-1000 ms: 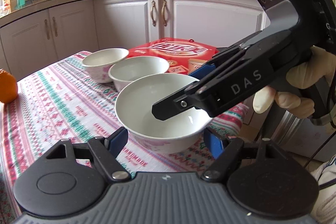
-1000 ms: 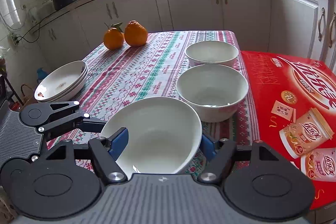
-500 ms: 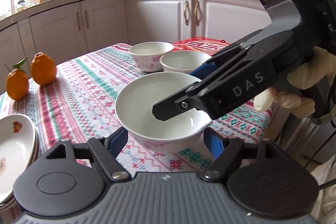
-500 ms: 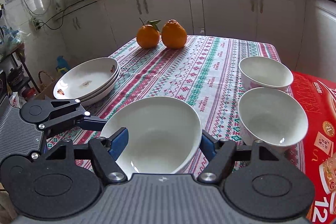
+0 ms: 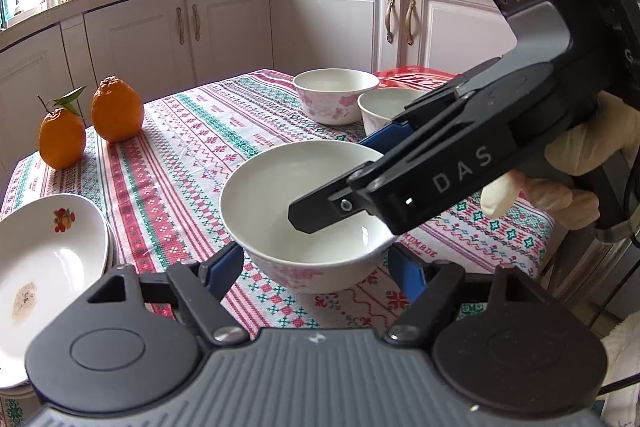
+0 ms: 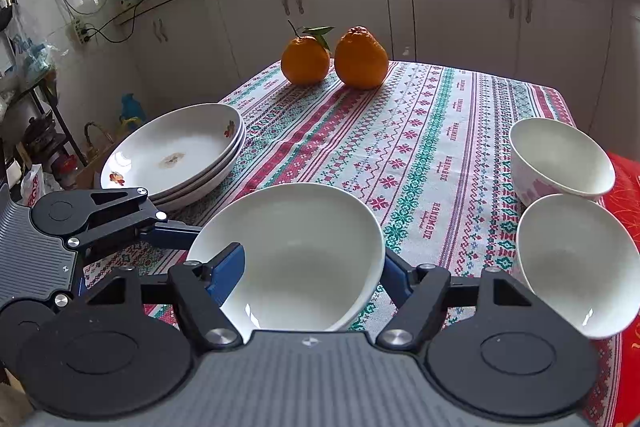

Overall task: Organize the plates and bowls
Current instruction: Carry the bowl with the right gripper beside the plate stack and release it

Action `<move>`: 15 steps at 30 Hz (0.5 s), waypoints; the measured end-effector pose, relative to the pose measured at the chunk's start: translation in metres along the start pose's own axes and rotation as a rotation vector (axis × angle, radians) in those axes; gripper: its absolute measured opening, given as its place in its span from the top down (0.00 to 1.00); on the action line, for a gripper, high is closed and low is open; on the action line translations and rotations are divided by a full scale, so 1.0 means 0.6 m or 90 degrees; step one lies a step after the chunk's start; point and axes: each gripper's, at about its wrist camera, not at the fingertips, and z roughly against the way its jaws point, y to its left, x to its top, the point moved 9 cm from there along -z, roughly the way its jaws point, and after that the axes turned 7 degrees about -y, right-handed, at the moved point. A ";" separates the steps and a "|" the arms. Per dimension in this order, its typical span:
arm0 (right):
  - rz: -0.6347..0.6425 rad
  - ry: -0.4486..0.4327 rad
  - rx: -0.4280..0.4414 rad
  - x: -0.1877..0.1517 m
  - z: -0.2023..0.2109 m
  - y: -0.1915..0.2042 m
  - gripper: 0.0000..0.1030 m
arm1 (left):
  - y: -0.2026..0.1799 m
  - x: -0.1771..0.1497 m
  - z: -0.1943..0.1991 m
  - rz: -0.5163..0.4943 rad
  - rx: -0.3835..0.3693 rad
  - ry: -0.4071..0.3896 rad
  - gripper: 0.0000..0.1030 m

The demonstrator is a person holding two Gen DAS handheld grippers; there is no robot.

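A white bowl (image 5: 280, 203) with pink flowers is held above the striped tablecloth, between the fingers of both grippers; it also shows in the right wrist view (image 6: 296, 251). My left gripper (image 5: 316, 263) straddles it from the near side. My right gripper (image 6: 312, 271) clamps its rim, one blue finger inside and one outside. A stack of white plates (image 6: 176, 151) lies on the table's left; it also shows in the left wrist view (image 5: 44, 267). Two more white bowls (image 6: 560, 155) (image 6: 576, 259) stand on the right.
Two oranges (image 6: 332, 59) sit at the far end of the table (image 6: 424, 131). A red box (image 6: 628, 195) lies under the right edge. Kitchen cabinets (image 6: 460, 7) run behind the table.
Both grippers have carried the bowl leftward across the table, away from the other two bowls and the red box, toward the plate stack, which has come into view.
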 end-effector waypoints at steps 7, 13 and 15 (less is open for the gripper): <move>-0.005 0.004 -0.001 0.000 -0.009 -0.003 0.25 | 0.005 -0.002 -0.003 0.002 -0.001 0.005 0.24; -0.004 0.009 -0.002 -0.004 -0.014 -0.001 0.25 | 0.006 -0.003 -0.002 0.005 -0.001 0.007 0.23; -0.007 0.010 -0.002 -0.005 -0.015 -0.002 0.25 | 0.008 -0.004 -0.003 0.005 -0.001 0.009 0.23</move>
